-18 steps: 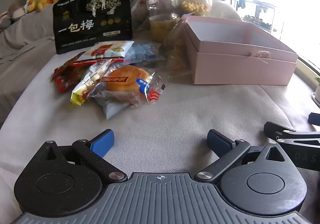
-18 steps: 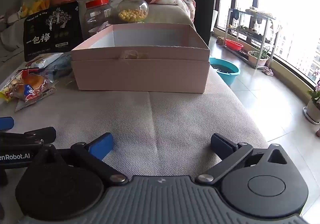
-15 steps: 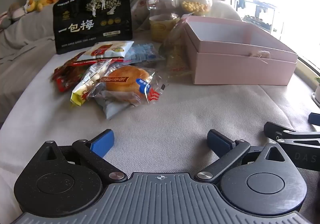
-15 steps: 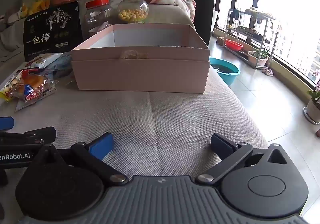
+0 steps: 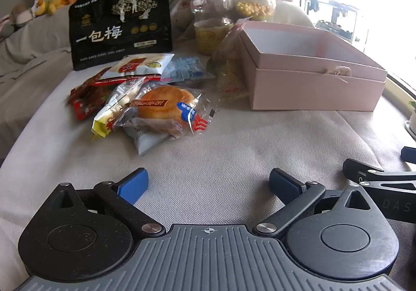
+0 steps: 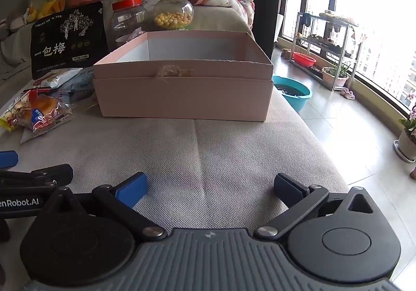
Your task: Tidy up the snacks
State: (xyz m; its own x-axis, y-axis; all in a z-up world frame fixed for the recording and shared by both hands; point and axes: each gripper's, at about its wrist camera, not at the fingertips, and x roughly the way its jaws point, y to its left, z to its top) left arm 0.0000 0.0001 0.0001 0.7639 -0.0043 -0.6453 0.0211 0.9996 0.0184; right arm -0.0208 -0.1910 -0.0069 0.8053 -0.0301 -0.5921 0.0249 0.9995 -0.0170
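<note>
Left wrist: left gripper (image 5: 208, 184) released, jaws wide, nothing between, over bare cushion (image 5: 221, 155). One pink box (image 5: 312, 88), open, nothing visible inside. Left of box: heap of about seven soft packets, exact count unclear where they overlap; bun (image 5: 166, 106) nearest, clear bag (image 5: 228, 67) leaning on box wall. Behind box: two jars, red lid (image 5: 212, 18) and green lid (image 5: 256, 3); one black pouch (image 5: 119, 28) upright behind the heap. Right gripper only a sliver at right edge. Right wrist: right gripper (image 6: 209, 188) released, nothing held, facing box (image 6: 182, 93) head-on. Only here: floor, teal basin (image 6: 293, 92), plant rack (image 6: 325, 44). Heap cut off at left; red-lid jar half hidden behind box.
</note>
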